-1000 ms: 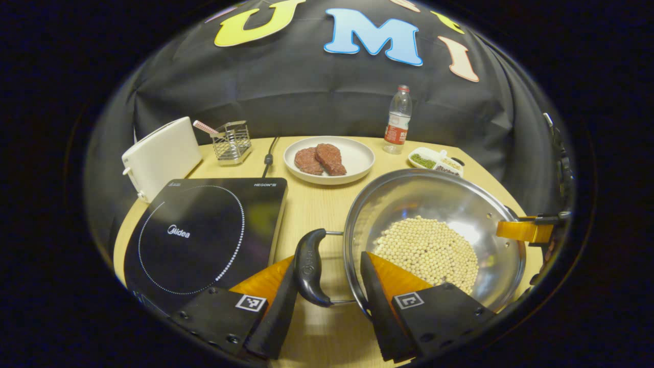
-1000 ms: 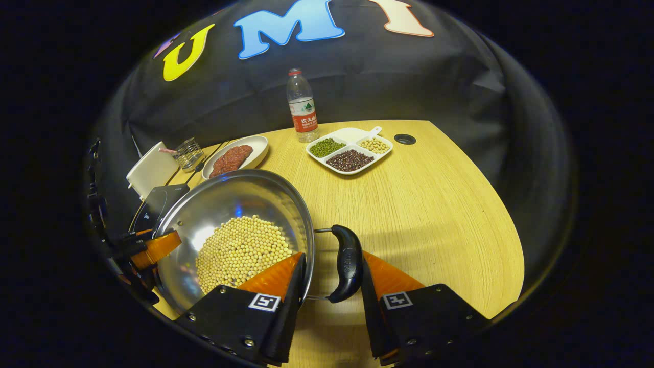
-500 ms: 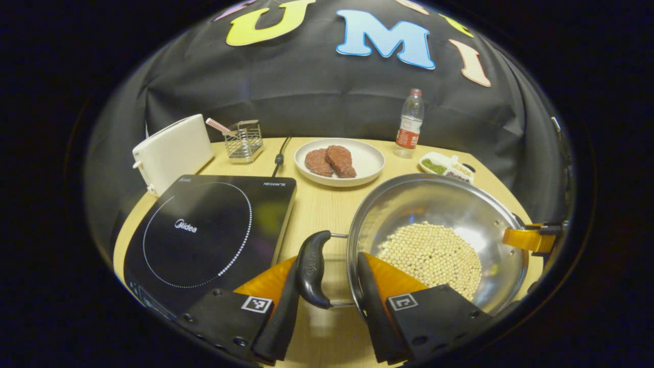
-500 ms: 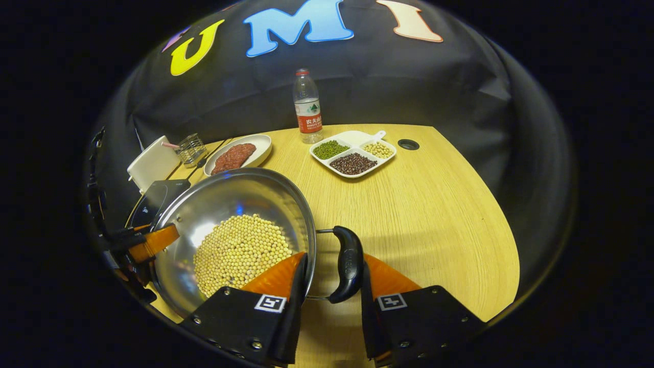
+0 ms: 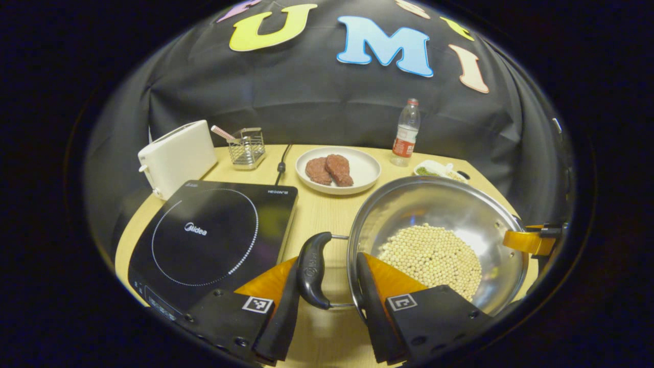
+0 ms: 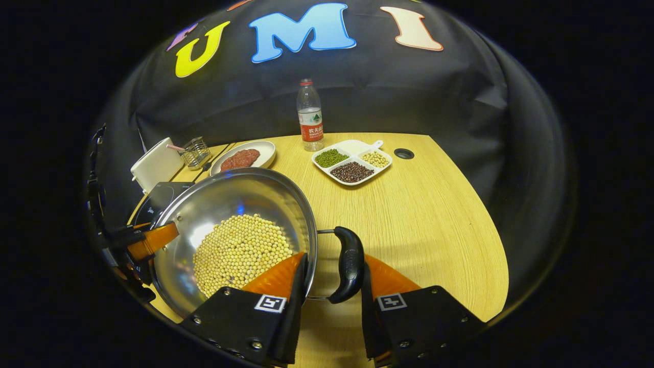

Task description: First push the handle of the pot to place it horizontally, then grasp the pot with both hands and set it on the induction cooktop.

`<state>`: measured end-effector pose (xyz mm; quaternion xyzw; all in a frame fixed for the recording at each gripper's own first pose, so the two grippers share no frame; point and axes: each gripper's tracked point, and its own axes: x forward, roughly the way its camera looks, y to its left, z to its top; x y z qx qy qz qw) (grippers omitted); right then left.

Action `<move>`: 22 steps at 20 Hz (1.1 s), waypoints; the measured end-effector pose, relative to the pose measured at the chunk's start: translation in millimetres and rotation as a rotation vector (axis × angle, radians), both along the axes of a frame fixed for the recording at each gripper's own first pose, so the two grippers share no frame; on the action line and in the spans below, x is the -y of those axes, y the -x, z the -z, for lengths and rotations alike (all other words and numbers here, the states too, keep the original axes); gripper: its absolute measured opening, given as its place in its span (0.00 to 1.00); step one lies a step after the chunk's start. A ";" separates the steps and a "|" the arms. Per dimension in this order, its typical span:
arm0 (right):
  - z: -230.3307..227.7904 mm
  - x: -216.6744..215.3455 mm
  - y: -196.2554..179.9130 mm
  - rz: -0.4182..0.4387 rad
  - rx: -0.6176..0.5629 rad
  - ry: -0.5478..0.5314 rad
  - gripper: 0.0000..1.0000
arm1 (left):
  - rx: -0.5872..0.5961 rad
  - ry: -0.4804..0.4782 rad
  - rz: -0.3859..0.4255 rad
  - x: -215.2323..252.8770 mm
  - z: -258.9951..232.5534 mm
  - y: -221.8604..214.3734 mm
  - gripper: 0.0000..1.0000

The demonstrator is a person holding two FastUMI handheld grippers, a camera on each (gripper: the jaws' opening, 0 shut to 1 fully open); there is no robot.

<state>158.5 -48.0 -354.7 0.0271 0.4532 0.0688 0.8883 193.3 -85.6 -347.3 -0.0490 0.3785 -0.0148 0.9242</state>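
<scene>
1. In the left gripper view, our left gripper (image 5: 327,301) sits at the bottom centre of the frame. Its two fingers straddle the black left handle (image 5: 312,270) and the rim of the steel pot (image 5: 437,204); we cannot tell whether both fingers press on them.
2. The pot fills the lower right of that view and holds a heap of pale soybeans (image 5: 431,255).
3. The black induction cooktop (image 5: 214,240) lies on the table (image 5: 317,214) at the left of that view, beside the pot and apart from it.
4. In the right gripper view, our right gripper (image 6: 332,304) sits at the bottom centre. One finger is inside the pot's rim and the other touches the outer side of the black right handle (image 6: 349,264); a firm pinch cannot be confirmed.
5. Along the top of that view stand a water bottle (image 6: 309,116), a divided dish of beans (image 6: 352,161) and a plate of meat (image 6: 244,157).
</scene>
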 end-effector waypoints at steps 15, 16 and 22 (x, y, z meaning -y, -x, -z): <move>-41.0 -89.6 2.2 0.069 0.025 -0.016 0.50 | 0.065 0.024 0.032 -95.6 -39.6 -18.1 0.63; -42.5 -98.1 1.9 0.069 0.025 -0.019 0.50 | 0.068 0.021 0.031 -104.6 -40.8 -19.5 0.63; -48.6 -147.2 0.5 0.058 0.027 -0.027 0.50 | 0.074 0.019 0.015 -156.3 -40.7 -19.3 0.63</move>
